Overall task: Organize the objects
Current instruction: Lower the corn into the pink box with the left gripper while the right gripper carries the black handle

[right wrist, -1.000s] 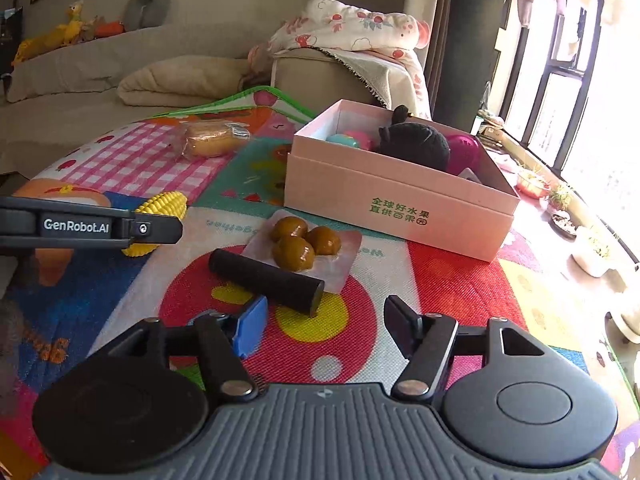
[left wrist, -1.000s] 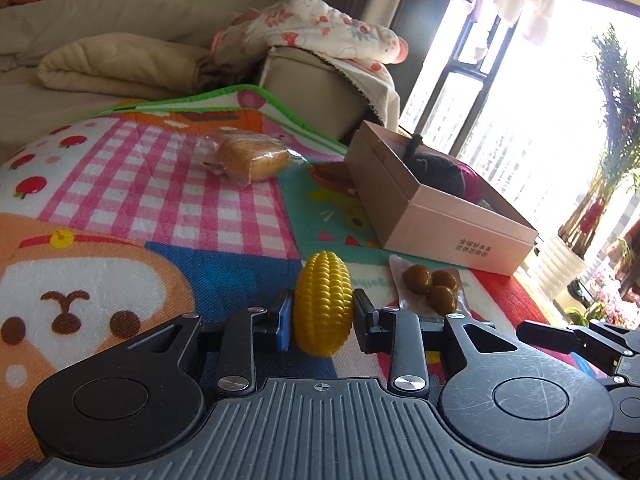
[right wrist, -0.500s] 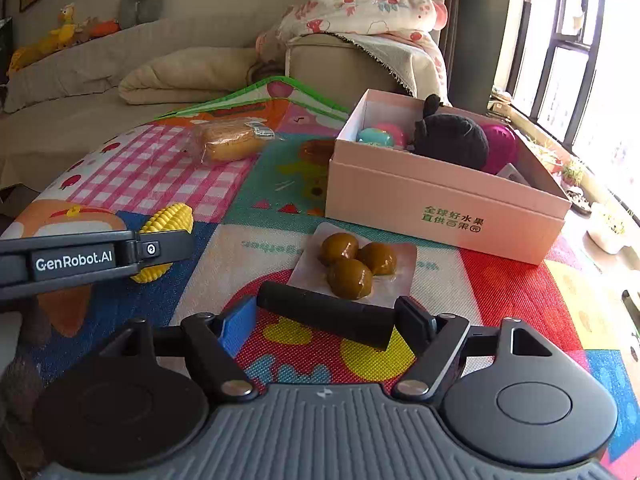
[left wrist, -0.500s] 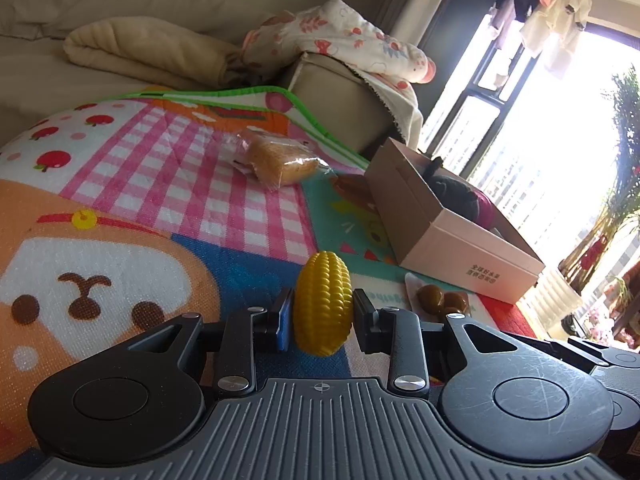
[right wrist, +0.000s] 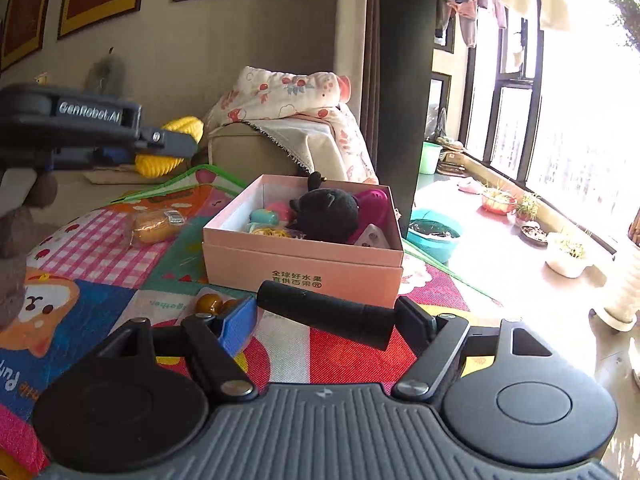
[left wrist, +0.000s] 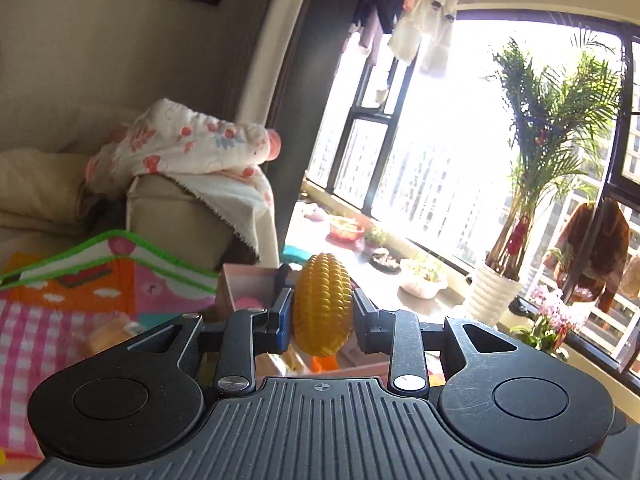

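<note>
Both tongs carry toys above a colourful play mat (right wrist: pixel 120 288).

Nearest, the right tongs (right wrist: pixel 326 318) clench a black cylinder (right wrist: pixel 324 314) lengthwise between their pads, held in the air just before a pink box (right wrist: pixel 304 264) printed with green Chinese characters. Farther left, the left tongs (left wrist: pixel 322 314), marked "GenRobot.AI", grip a yellow toy corn cob (left wrist: pixel 322 304) upright between their pads, raised clear of the mat. A black plush toy (right wrist: pixel 326 214) lies inside the box.

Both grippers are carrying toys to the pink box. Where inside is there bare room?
Pink box: bare floor shows along its left and back walls, behind the teal toy. The black plush and magenta toy crowd the right half.
</note>
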Tool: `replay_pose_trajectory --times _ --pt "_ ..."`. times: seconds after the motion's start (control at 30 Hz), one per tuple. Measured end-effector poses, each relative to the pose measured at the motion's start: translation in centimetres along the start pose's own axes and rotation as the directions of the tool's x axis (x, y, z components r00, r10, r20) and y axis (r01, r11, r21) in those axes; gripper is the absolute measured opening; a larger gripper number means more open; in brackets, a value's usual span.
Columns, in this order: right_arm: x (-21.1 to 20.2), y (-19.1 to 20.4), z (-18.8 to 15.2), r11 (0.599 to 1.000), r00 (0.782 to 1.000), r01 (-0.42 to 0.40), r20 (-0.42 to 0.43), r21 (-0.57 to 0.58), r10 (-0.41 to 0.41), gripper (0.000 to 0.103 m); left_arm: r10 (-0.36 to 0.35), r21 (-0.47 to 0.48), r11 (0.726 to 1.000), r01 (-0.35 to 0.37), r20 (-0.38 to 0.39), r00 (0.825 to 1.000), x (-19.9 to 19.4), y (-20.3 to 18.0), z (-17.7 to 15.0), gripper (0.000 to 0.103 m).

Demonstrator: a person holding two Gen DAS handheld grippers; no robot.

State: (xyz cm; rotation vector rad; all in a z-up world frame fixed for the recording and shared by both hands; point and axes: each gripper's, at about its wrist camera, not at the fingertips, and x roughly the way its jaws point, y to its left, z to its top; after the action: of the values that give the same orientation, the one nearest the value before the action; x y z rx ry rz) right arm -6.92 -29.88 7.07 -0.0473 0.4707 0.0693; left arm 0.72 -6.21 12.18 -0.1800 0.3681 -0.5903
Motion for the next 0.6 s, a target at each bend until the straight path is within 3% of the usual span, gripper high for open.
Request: replay_pose_trajectory --times 0.07,0.13,0.2,0.27,0.4,0.5,0.6 --pt "-0.1 -0.2 -0.2 1.000 1.000 -0.013 0.014 0.002 0.013 0.076 -0.033 0.018 0.999 0.033 0.003 0.999 2.4 -1.0 2.4 0.035" --pt "0.2 -0.4 -0.5 1.000 1.000 -0.012 0.010 0.000 0.012 0.076 -0.037 0.090 0.995 0.044 -0.084 0.996 5.7 -1.8 2.8 0.034" --pt "0.6 -0.6 -0.8 1.000 1.000 -0.012 -0.003 0.002 0.012 0.076 0.015 0.167 0.986 0.012 -0.159 0.987 8.9 -2.1 1.3 0.035" --pt "1.1 -0.9 -1.1 1.000 1.000 -0.005 -0.013 0.007 0.005 0.076 0.051 0.178 0.984 -0.020 -0.173 0.984 10.2 -1.7 -0.5 0.034" --pt "1.8 -1.5 -1.3 1.000 0.999 0.006 -0.041 0.025 -0.005 0.076 0.018 0.032 0.999 -0.012 -0.174 0.985 9.1 0.8 -2.6 0.034" --pt "2.3 -1.3 -1.3 1.000 0.999 0.011 -0.052 0.010 -0.010 0.076 0.063 -0.018 0.998 -0.067 -0.161 0.985 6.3 2.9 -4.2 0.033" --pt "2.4 -1.0 0.0 1.000 0.999 -0.007 -0.038 -0.005 0.007 0.076 0.058 -0.072 0.995 -0.074 -0.203 0.977 3.3 4.8 -6.5 0.033"
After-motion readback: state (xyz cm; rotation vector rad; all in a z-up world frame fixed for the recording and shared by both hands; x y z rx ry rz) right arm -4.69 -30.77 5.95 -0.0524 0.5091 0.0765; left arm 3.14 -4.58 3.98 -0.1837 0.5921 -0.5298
